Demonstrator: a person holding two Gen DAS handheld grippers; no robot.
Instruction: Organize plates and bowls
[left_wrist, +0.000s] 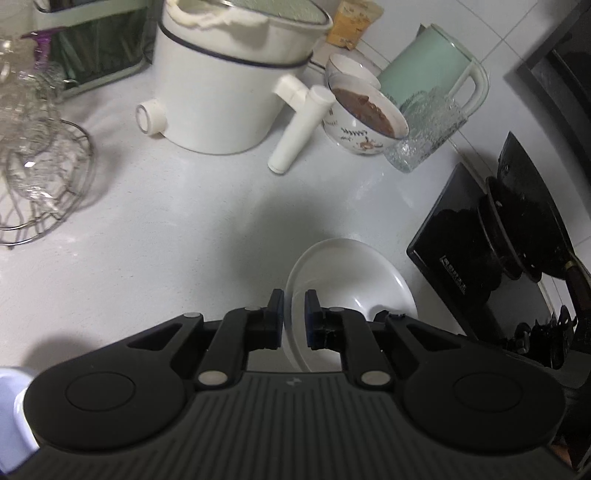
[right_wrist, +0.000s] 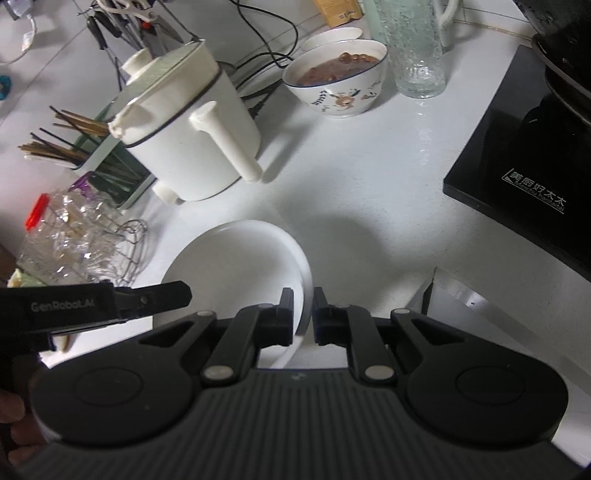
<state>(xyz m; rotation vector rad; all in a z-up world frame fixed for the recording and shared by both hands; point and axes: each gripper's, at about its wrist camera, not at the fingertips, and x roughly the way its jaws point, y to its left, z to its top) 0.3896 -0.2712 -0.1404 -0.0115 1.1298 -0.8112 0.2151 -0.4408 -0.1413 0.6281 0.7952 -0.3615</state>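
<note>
A white deep plate (left_wrist: 351, 280) (right_wrist: 236, 258) is held by its rim from two sides above the white counter (left_wrist: 166, 229), and its shadow falls on the surface beyond it. My left gripper (left_wrist: 294, 314) is shut on the plate's left rim, which runs between the pads. My right gripper (right_wrist: 303, 314) is shut on the opposite rim. In the right wrist view the left gripper (right_wrist: 181, 293) reaches in from the left over the plate. A patterned bowl (left_wrist: 364, 125) (right_wrist: 336, 88) of brown food stands at the back, a second bowl (left_wrist: 349, 66) behind it.
A white electric pot (left_wrist: 229, 85) (right_wrist: 184, 129) with a long handle stands at the back. A textured glass (left_wrist: 424, 136) (right_wrist: 413, 48) and a mint kettle (left_wrist: 432, 62) stand by the bowls. A black cooktop (left_wrist: 461, 251) (right_wrist: 517, 166) lies right, a wire rack of glasses (left_wrist: 37, 166) left.
</note>
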